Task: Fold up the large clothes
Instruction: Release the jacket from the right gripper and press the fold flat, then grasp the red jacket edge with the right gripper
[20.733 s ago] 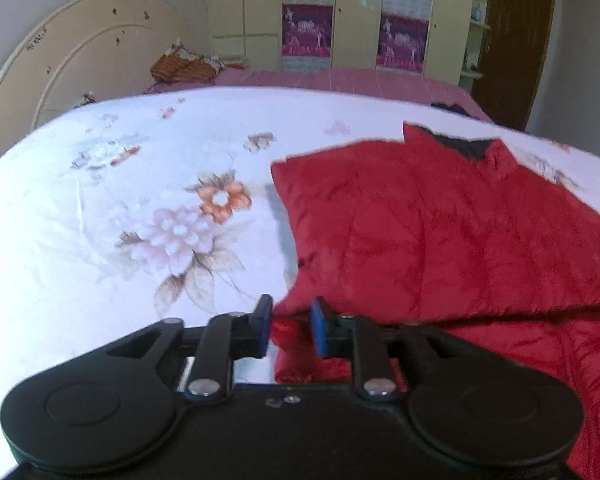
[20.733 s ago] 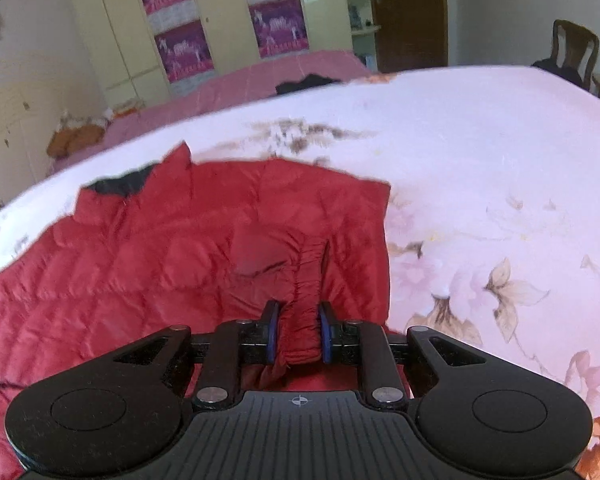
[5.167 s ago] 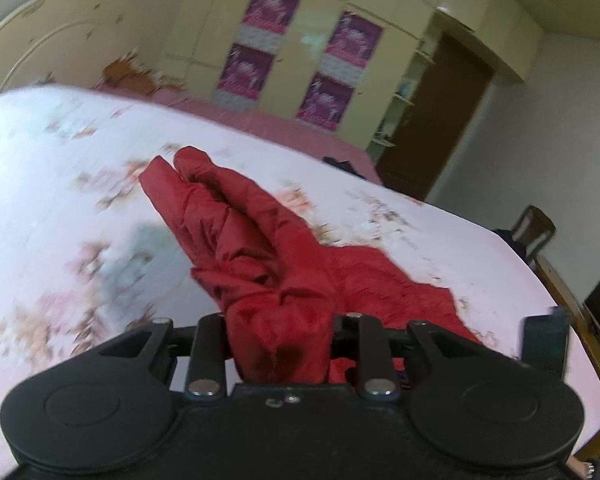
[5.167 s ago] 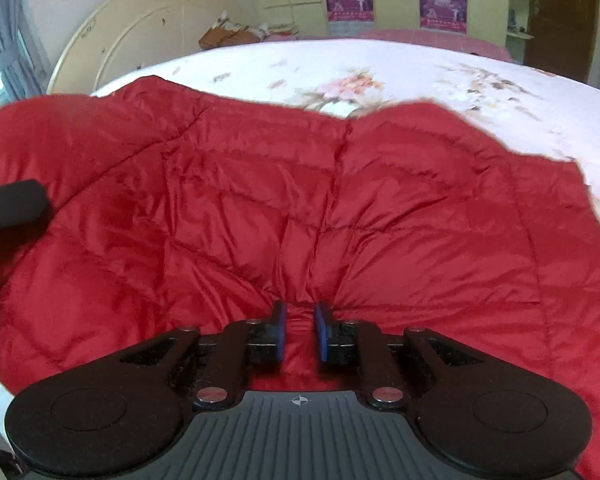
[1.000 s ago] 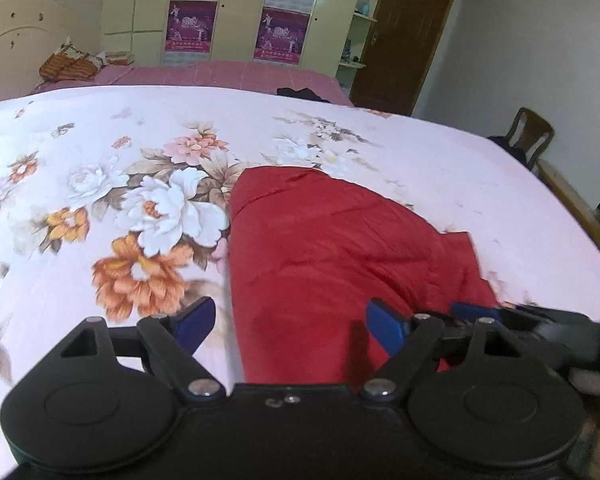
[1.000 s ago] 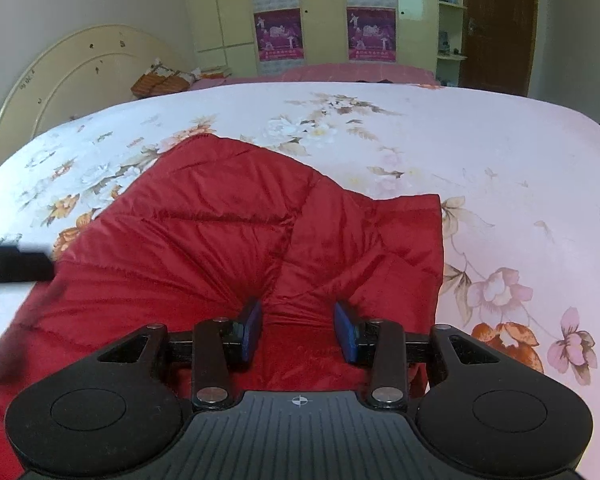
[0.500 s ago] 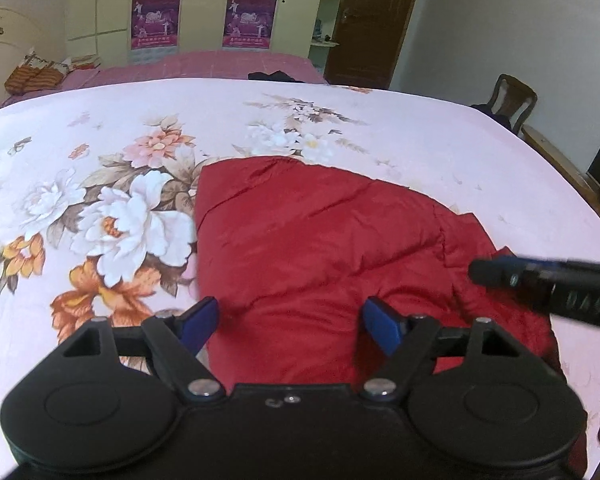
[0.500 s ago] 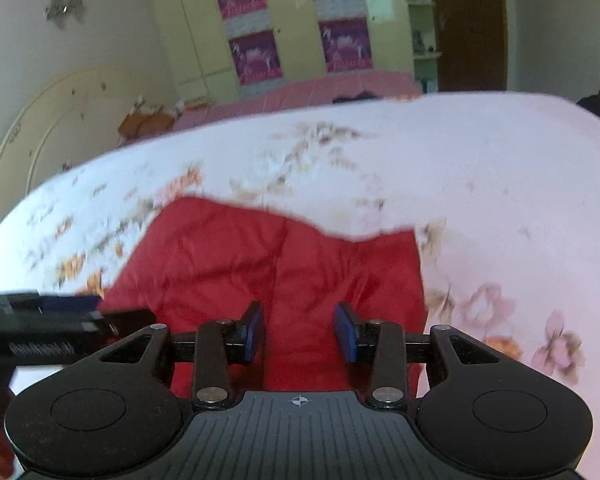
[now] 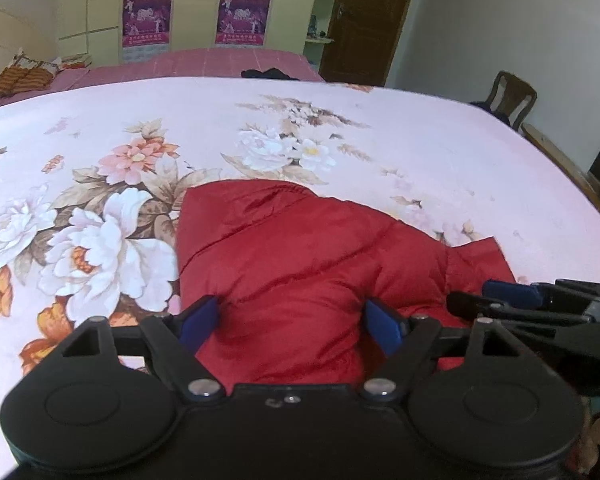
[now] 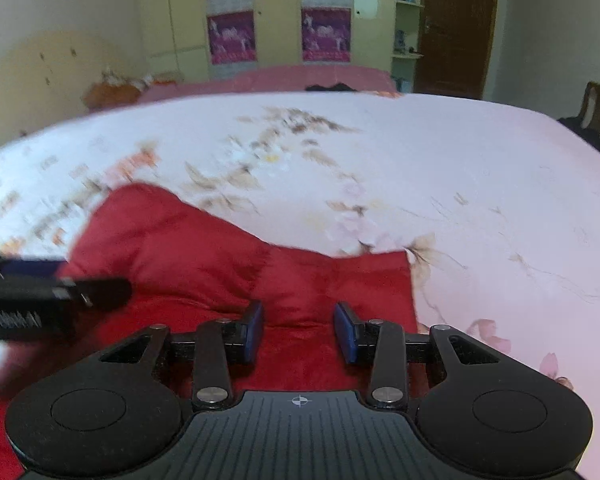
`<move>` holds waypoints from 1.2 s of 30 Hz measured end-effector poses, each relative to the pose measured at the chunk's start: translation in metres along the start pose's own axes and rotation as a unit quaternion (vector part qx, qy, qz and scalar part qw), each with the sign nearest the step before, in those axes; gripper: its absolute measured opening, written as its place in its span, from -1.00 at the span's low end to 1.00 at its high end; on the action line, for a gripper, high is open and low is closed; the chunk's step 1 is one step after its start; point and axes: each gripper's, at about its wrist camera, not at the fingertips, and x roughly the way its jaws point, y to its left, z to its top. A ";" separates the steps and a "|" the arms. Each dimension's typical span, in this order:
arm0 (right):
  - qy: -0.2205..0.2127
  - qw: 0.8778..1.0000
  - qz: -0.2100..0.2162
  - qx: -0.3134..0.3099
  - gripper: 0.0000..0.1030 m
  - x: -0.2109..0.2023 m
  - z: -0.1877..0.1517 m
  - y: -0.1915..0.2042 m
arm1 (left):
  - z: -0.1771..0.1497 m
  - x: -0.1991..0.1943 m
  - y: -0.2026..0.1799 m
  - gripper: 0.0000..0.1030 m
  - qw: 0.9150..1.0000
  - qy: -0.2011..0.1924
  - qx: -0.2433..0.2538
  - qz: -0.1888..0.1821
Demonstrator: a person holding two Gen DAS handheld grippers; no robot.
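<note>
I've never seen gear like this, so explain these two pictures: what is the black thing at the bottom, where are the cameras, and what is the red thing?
Each picture comes from a camera on a hand-held tool with two fingers, one tool in each of a person's hands. The black shape at the bottom is the tool itself, with blue pads at its fingertips.

One picture looks along the left tongs, the other along the right tongs. Each tool also shows at the edge of the other's picture.

On the flowered bed lies a folded red padded jacket. Both tongs are open above it; neither holds anything. The left jaws stand wider and have just opened a little further.

Behind are a wardrobe, a door and a chair.
</note>
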 end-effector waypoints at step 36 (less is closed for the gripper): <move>0.028 0.983 0.113 0.142 0.59 -0.085 -0.038 -0.064 | -0.046 -0.071 0.005 0.91 0.996 0.056 -0.063 -0.029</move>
